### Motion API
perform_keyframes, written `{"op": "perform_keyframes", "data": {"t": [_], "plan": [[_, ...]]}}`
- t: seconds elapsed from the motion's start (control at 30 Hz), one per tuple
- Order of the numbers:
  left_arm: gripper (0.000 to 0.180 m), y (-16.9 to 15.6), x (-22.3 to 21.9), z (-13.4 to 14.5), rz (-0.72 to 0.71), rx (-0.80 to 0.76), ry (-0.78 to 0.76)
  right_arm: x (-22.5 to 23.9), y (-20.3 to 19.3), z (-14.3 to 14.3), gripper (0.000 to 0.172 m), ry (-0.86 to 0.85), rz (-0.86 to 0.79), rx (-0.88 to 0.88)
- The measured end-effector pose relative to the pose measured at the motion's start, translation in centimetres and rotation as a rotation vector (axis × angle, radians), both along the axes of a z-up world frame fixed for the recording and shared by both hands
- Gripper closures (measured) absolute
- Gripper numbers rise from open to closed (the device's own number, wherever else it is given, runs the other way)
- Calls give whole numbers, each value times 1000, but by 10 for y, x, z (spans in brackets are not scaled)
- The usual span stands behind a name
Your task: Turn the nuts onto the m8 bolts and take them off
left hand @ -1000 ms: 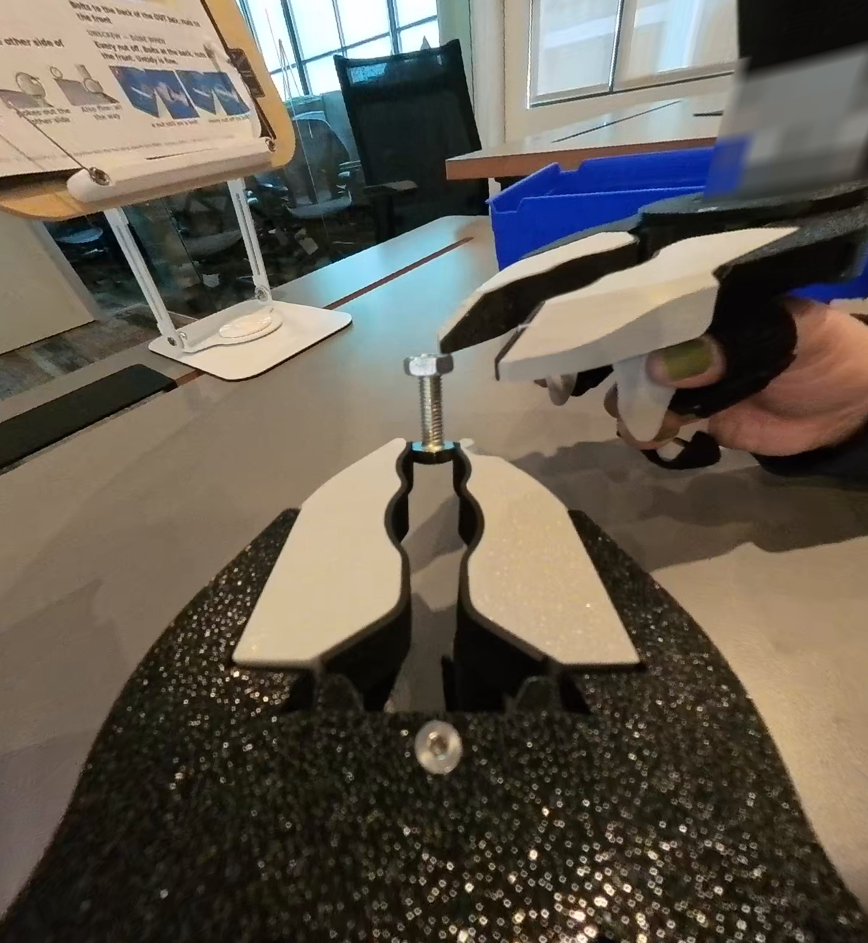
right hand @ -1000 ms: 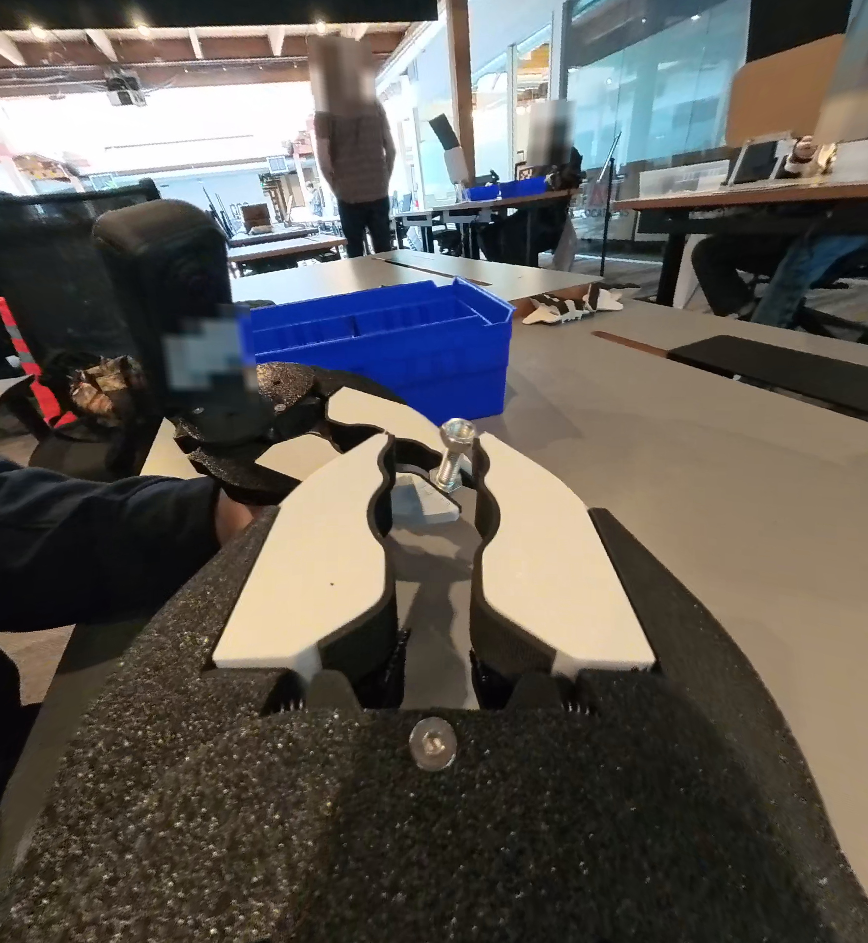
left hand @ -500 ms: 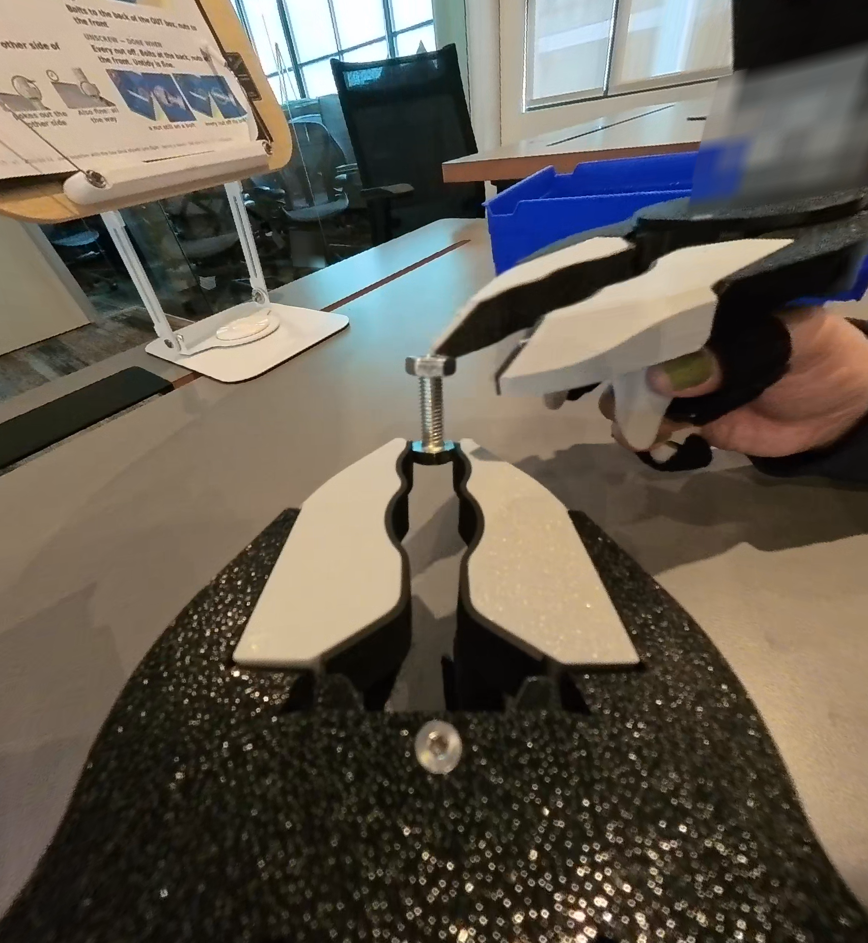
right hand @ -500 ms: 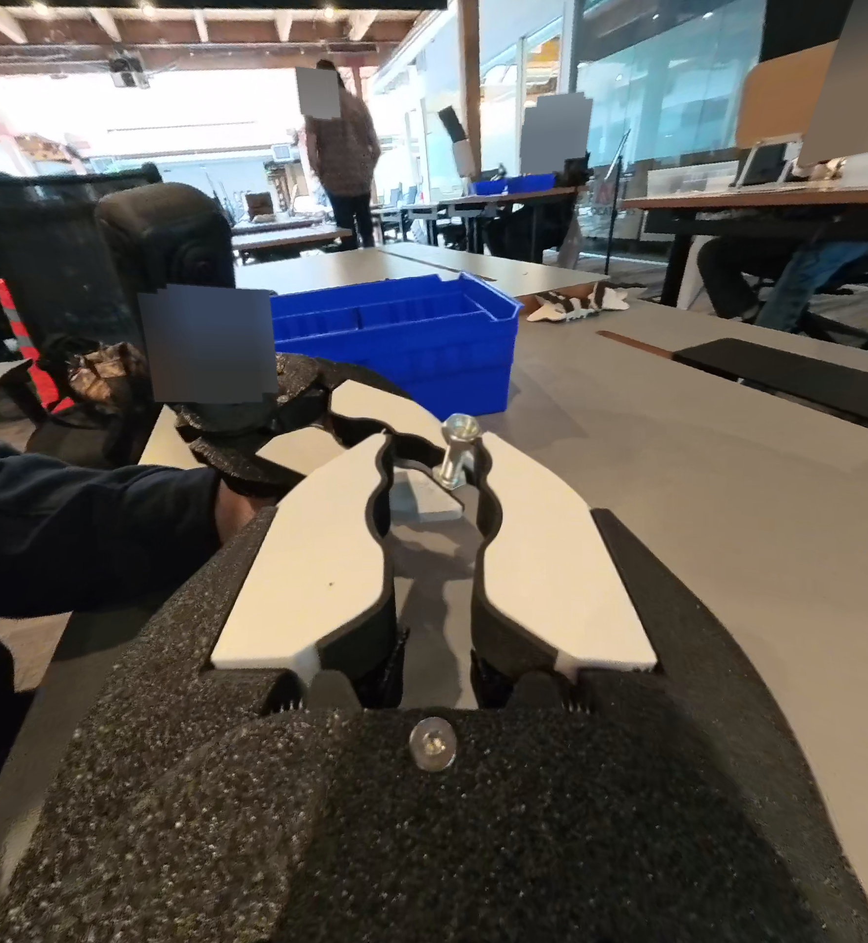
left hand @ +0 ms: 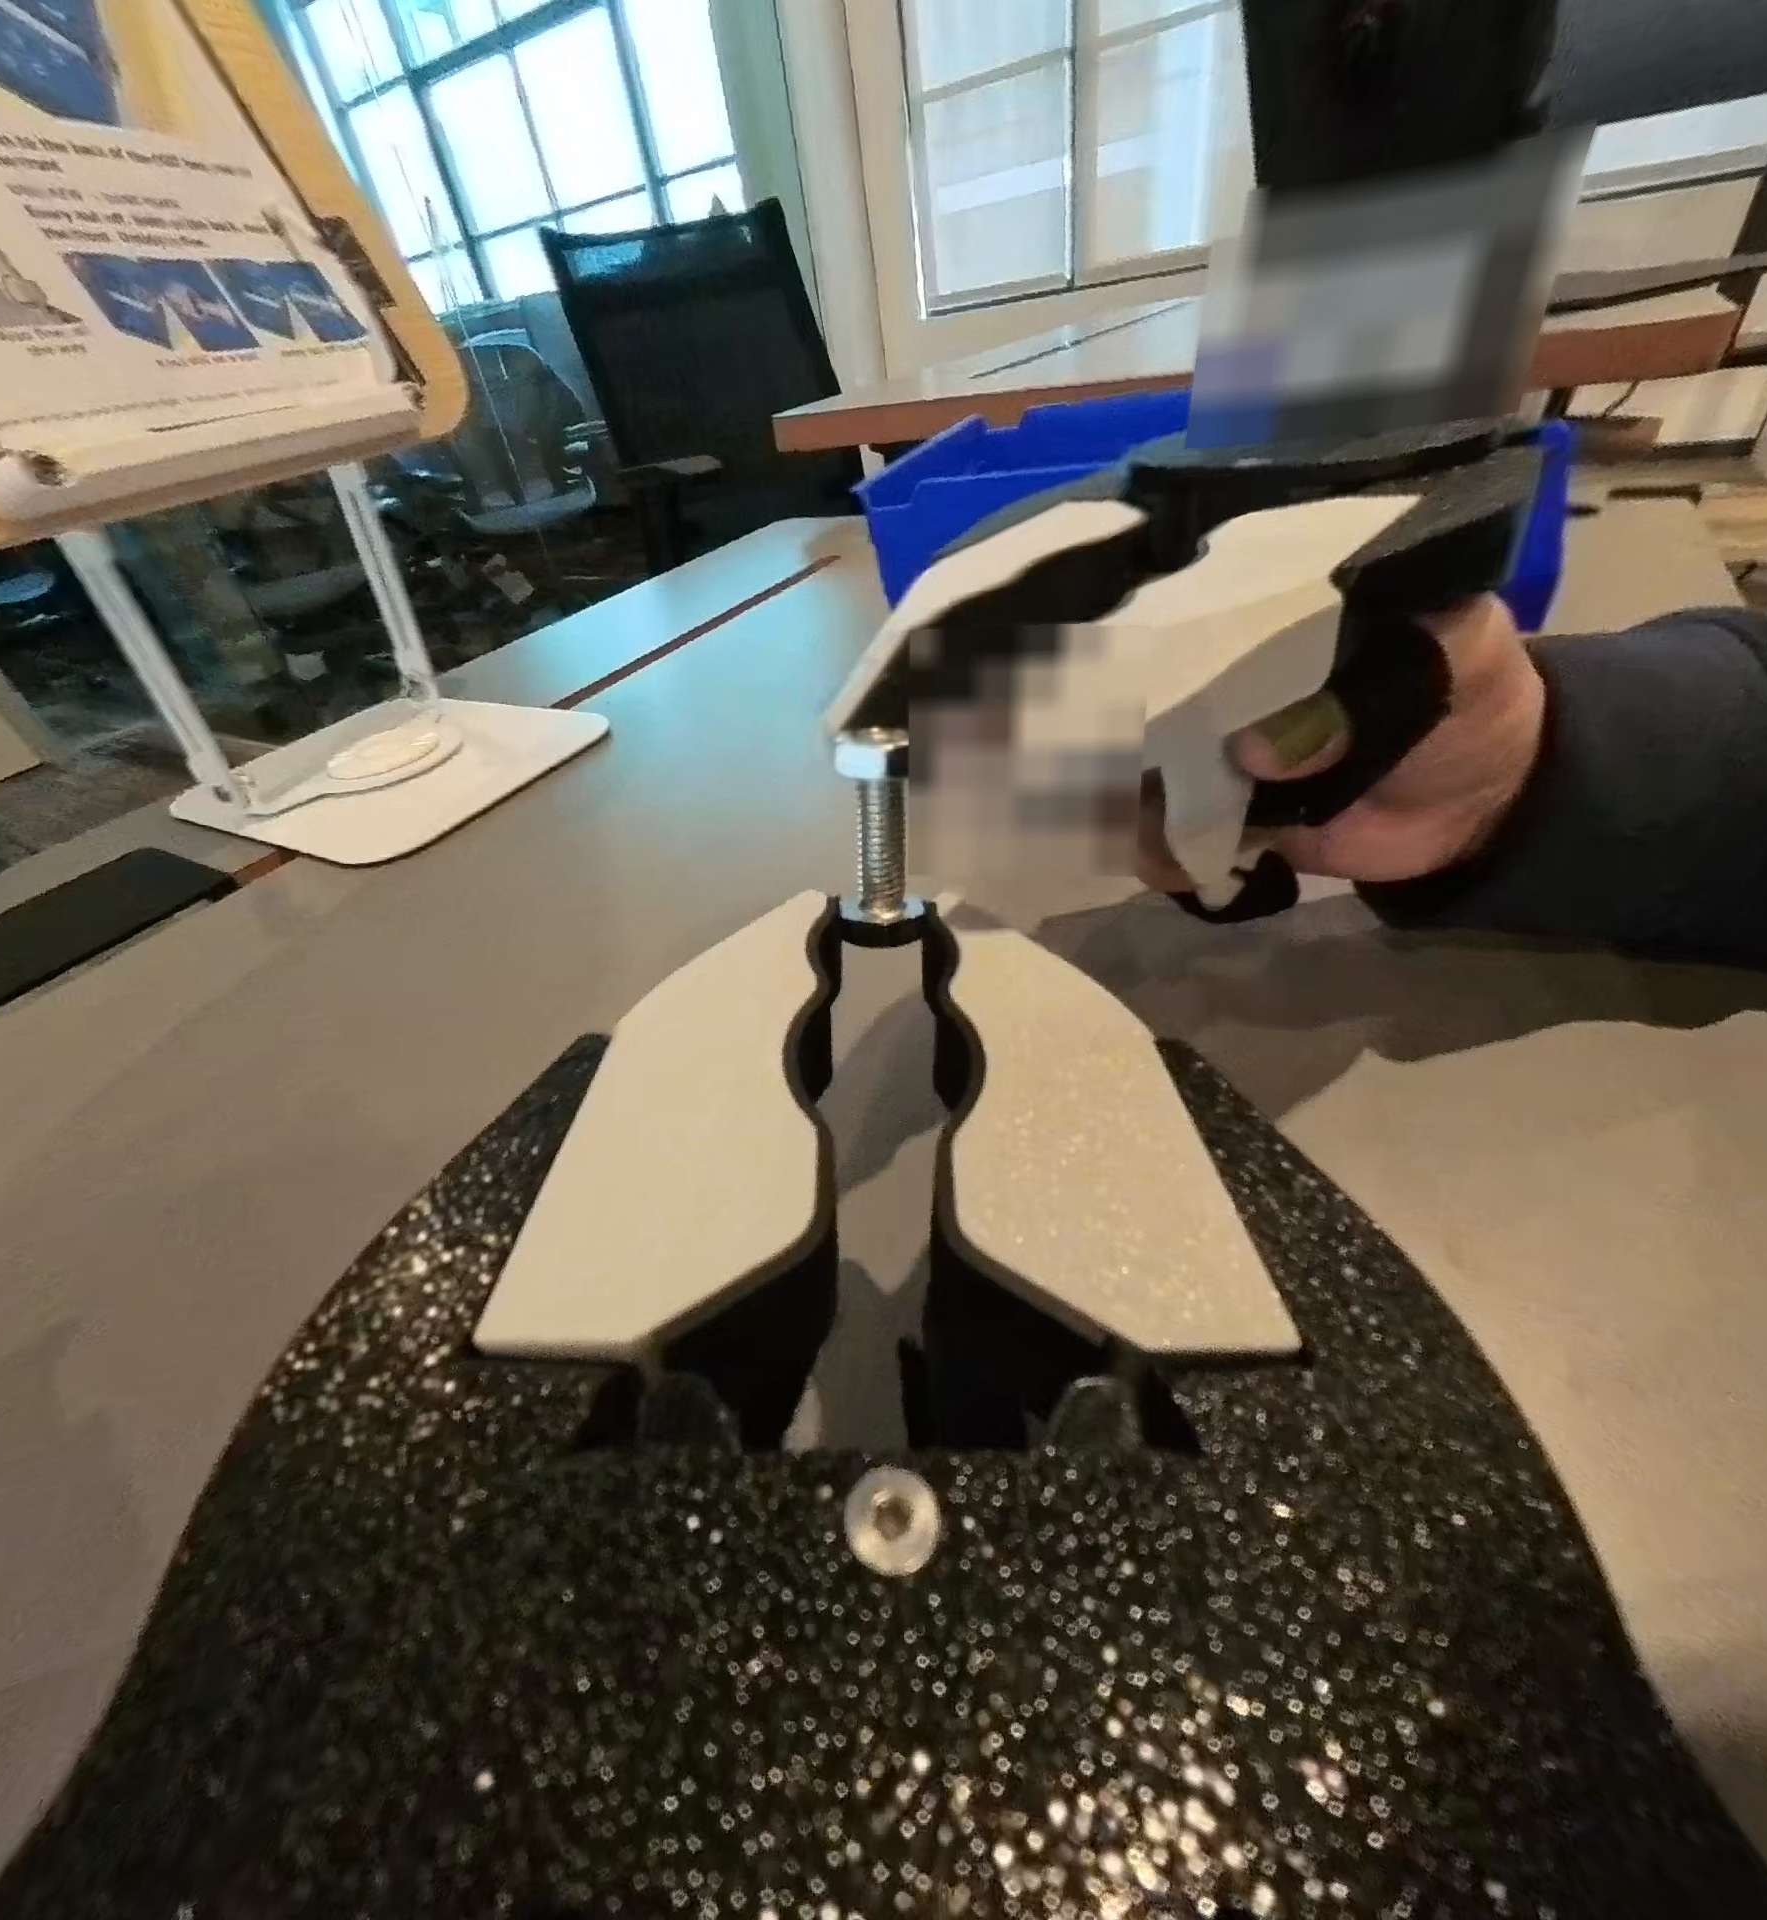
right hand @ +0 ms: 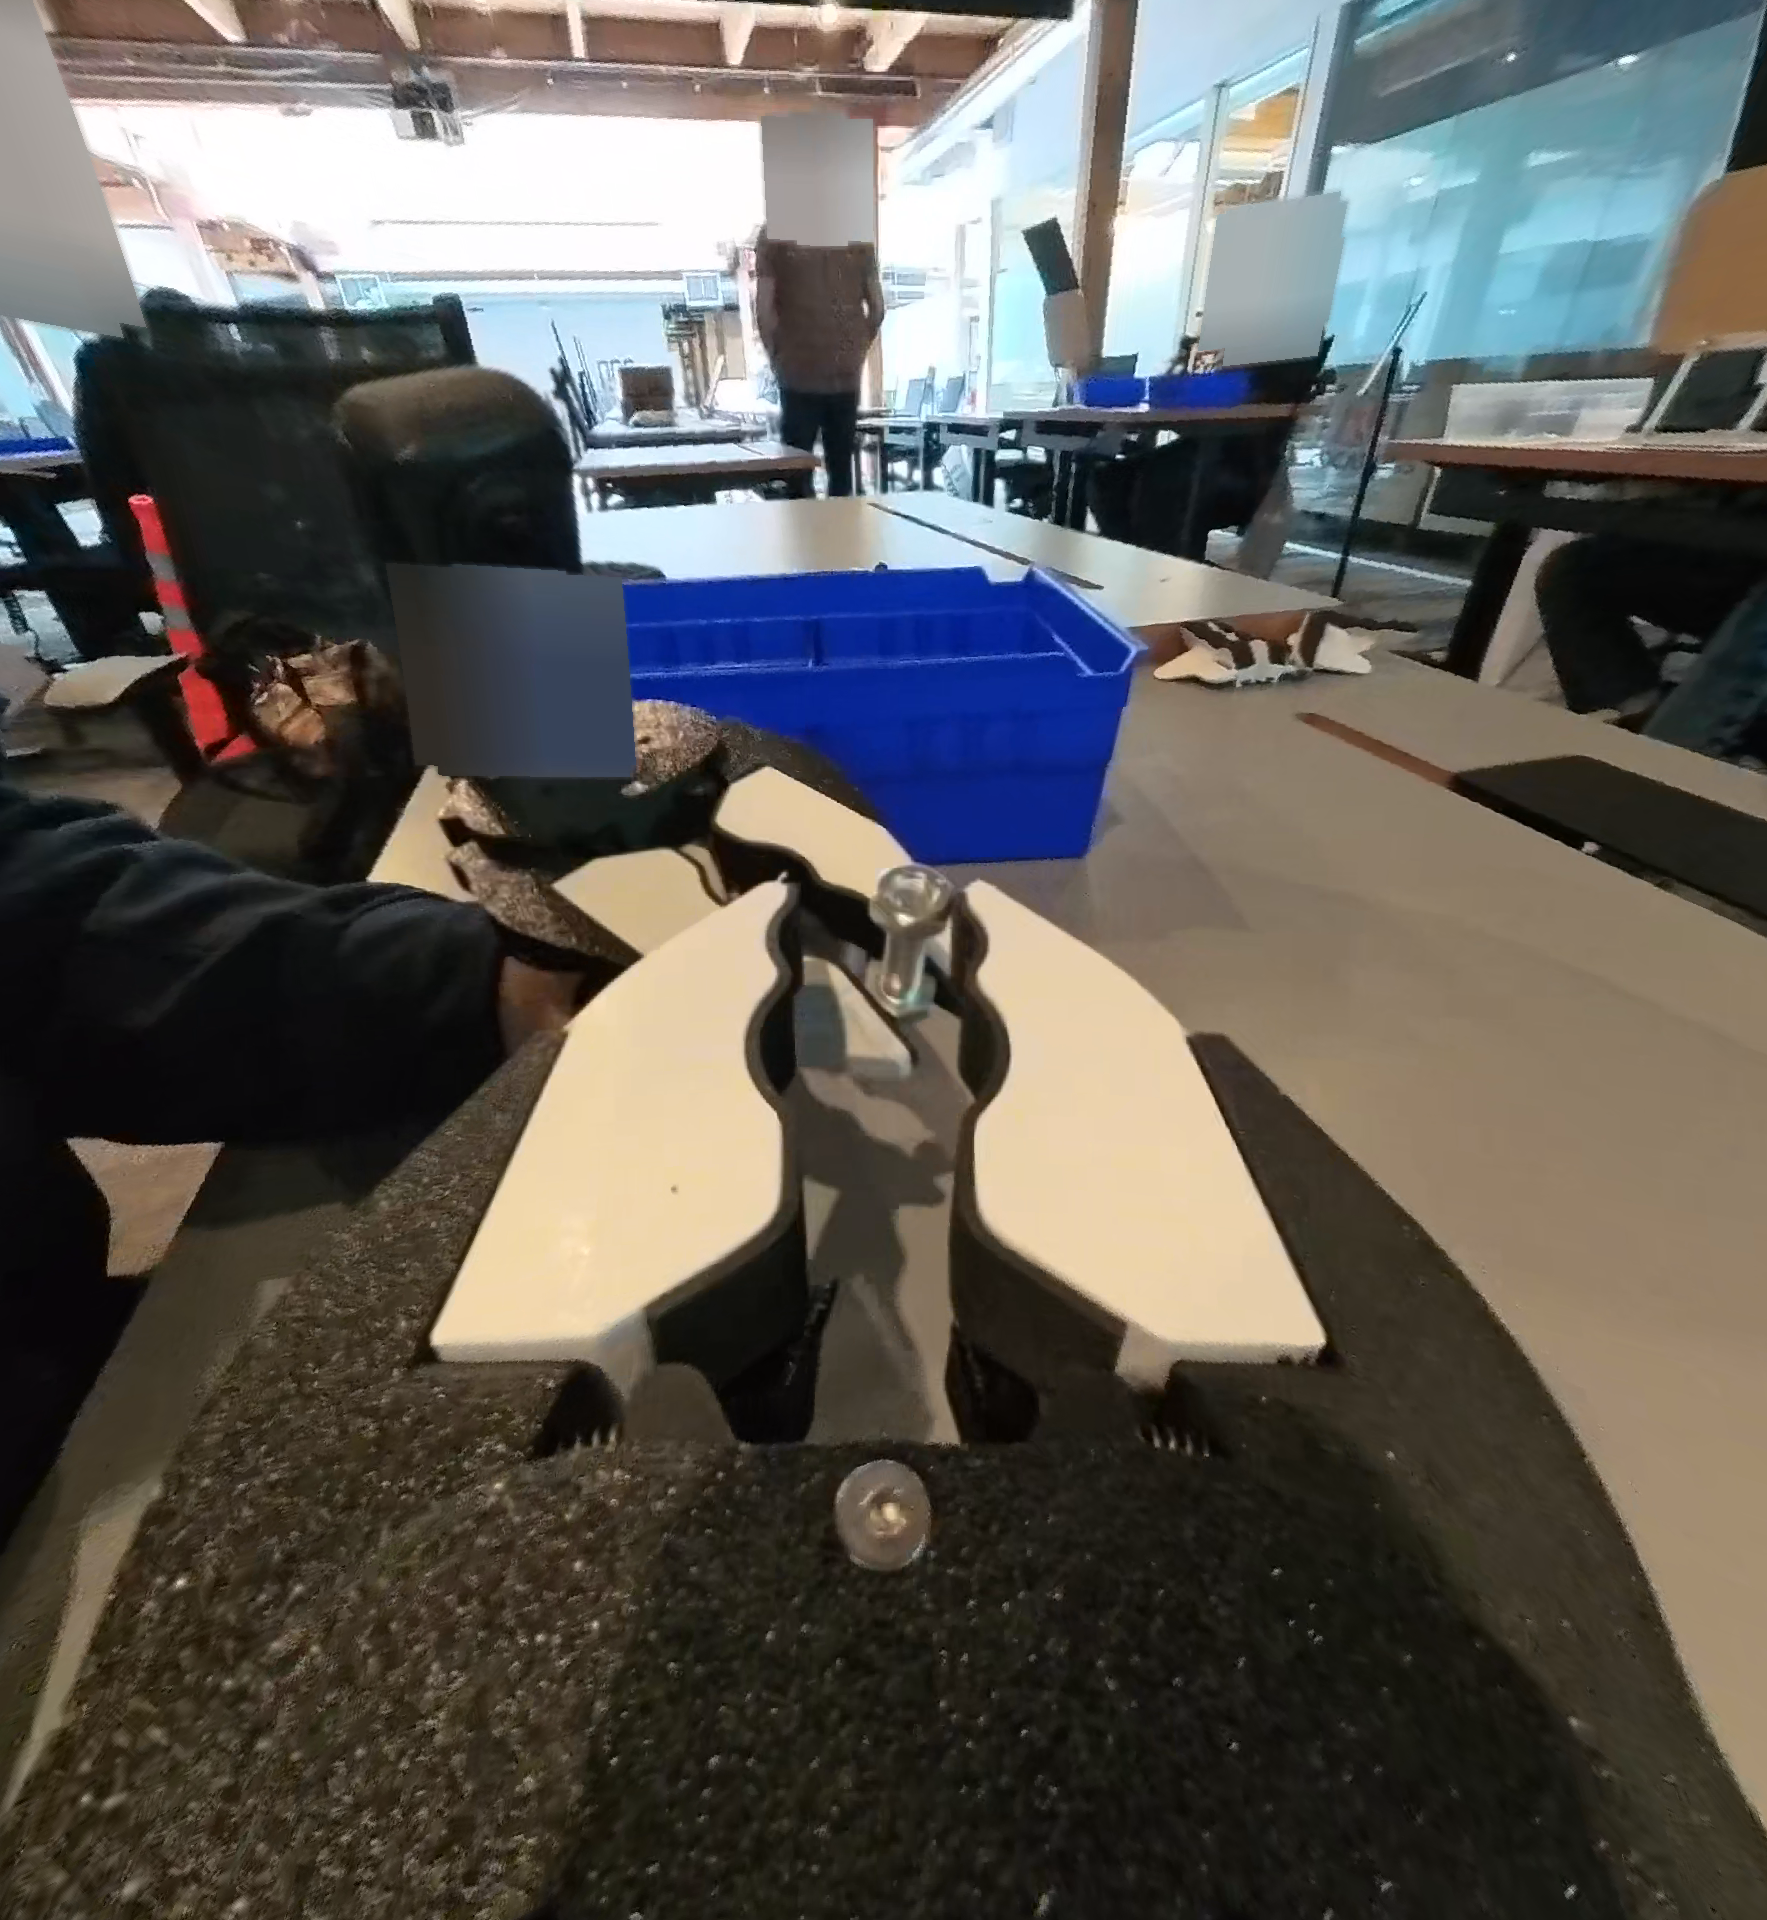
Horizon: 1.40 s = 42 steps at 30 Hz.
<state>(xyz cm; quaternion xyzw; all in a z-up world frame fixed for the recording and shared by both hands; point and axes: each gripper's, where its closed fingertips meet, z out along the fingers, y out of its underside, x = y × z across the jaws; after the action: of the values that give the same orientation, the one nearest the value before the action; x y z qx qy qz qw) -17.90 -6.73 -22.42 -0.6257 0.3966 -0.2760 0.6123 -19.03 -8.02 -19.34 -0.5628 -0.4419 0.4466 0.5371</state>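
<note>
Bolts: you have one bolt (left hand: 880, 826) in view, standing upright with its hex head on top, and one nut (left hand: 881, 912) threaded at its lower end. Your left gripper (left hand: 881, 928) pinches that nut between its two fingertips above the grey table (left hand: 235, 1091). Your right gripper (right hand: 877, 920) is spread around the bolt head, its right finger (right hand: 972, 935) just beside the head; whether it touches, you cannot tell. One blue bin (right hand: 910, 717) sits behind, one document stand (left hand: 380, 758) to the left.
</note>
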Motion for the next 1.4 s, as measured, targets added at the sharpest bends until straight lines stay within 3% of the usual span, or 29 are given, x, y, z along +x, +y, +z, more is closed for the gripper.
{"op": "perform_keyframes", "data": {"t": [0.1, 0.23, 0.3, 0.37, 0.47, 0.63, 0.7, 0.73, 0.87, 0.97, 1.13, 1.23, 1.4], "plan": [[167, 1, -3, 1, 3, -15, -17, 8, 2, 10, 145, 84, 7, -20], [167, -4, 5, 0, -43, -4, -3, -8, -4, 0, 116, 23, 36, 14], [167, -2, 3, 0, -32, -7, -6, -6, -12, -5, 123, -22, 83, 62], [167, -3, -1, 3, -31, -9, -36, 8, -18, -3, 151, -24, 173, 69], [167, -5, -2, 5, -57, -26, -60, 19, -11, 4, 133, 44, 168, 32], [167, -10, 6, 1, -103, -22, -24, 3, -17, -1, 114, 17, 146, 144], [167, -9, 4, 2, -101, -27, -39, 7, -25, -10, 129, -53, 206, 152], [167, -8, 2, 4, -96, -31, -55, 14, -34, -10, 153, -57, 298, 132], [167, -13, 4, 5, -148, -41, -73, 17, -14, 1, 117, 25, 188, 82], [167, -24, 12, 5, -245, -44, -64, 1, -26, 1, 104, 54, 236, 102], [167, -33, 18, 4, -325, -55, -64, -3, -47, -4, 106, 24, 364, 112], [167, -30, 10, 10, -306, -65, -118, 31, -43, -3, 131, 20, 414, 48], [167, -32, 11, 9, -334, -84, -121, 21, -27, 10, 99, 110, 300, 82]]}}
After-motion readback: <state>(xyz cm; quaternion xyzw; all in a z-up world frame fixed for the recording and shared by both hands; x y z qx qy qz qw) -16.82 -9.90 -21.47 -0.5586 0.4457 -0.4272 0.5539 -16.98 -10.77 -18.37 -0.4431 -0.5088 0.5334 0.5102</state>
